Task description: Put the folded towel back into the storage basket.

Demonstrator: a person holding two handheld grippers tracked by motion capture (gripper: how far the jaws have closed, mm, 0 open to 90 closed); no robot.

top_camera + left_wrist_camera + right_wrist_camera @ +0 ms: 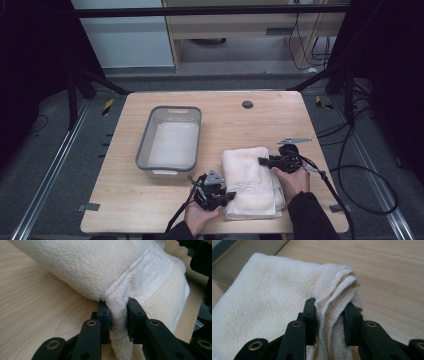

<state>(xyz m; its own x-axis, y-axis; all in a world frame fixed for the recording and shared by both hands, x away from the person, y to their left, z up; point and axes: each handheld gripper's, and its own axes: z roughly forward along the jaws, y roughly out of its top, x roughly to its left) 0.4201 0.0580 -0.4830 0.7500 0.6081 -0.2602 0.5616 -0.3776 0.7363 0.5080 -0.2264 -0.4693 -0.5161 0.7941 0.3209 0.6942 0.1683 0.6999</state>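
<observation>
1. The folded white towel (251, 181) lies on the bench (150, 205) at about 5 o'clock, just right of the grey tub (170, 141).
2. The left tool (216, 195) is clamped on the towel's near-left edge; in the left gripper view its jaws pinch a bunched fold below the corded border (117, 285).
3. The right tool (272, 161) is clamped on the towel's right edge toward 3 o'clock; in the right gripper view several layers (337, 302) are squeezed between its jaws.
4. The step in hand looks like lifting the towel by 2 edges. To do it well, I would raise both tools together and level, so the fold holds.
5. Keep all layers inside each pinch; a thin bite on the outer layer could let the stack fall open.
6. If the tub is the target, carry toward 10 o'clock and clear its rim first.
7. The bench is pale wood with a round dark plug (247, 104) at 12 o'clock; grey floor, rails and trailing cables (360, 175) surround it.
</observation>
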